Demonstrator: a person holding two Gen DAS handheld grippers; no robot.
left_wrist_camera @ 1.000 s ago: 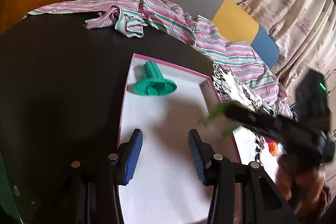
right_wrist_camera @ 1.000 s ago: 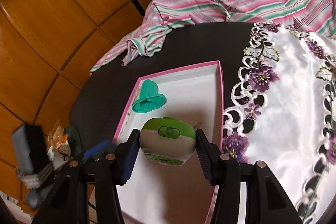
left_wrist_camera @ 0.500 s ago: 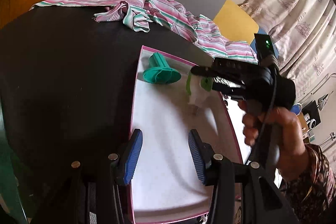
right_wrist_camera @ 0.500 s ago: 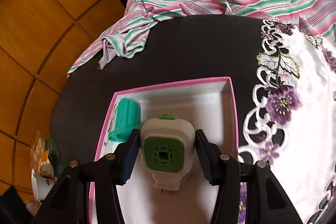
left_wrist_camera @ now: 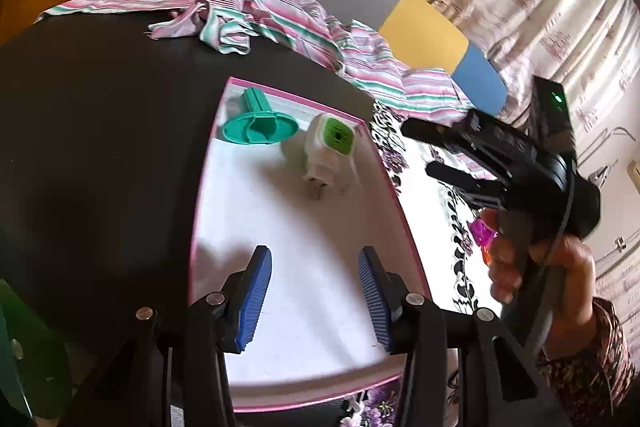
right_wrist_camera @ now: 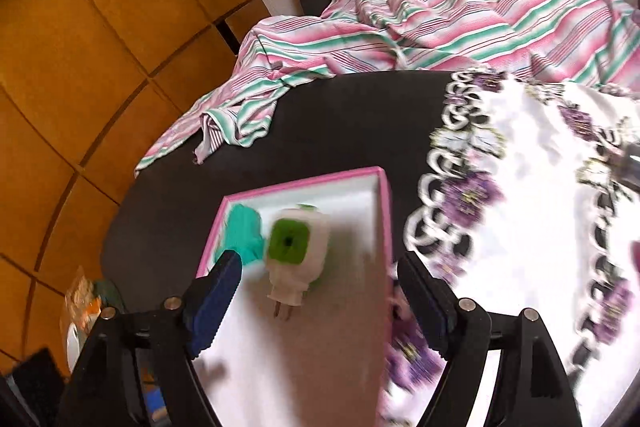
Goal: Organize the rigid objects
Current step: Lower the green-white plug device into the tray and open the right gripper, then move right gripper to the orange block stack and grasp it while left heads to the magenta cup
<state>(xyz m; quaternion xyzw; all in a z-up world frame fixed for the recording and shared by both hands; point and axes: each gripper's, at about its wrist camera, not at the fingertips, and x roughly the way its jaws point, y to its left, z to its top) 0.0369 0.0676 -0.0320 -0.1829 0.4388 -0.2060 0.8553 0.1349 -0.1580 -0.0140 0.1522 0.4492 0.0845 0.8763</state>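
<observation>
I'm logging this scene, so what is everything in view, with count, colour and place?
tray: one, white with pink rim, on the dark table
teal plastic piece: one, teal, far end of tray
plug-in device: one, white and green, lying in tray beside the teal piece
table: one, black
striped cloth: one, pink, green and white, far table edge
embroidered cloth: one, white with purple flowers, beside tray
left gripper: empty, over tray
right gripper: jaws opening, nothing gripped
hand: one, holding right gripper
</observation>
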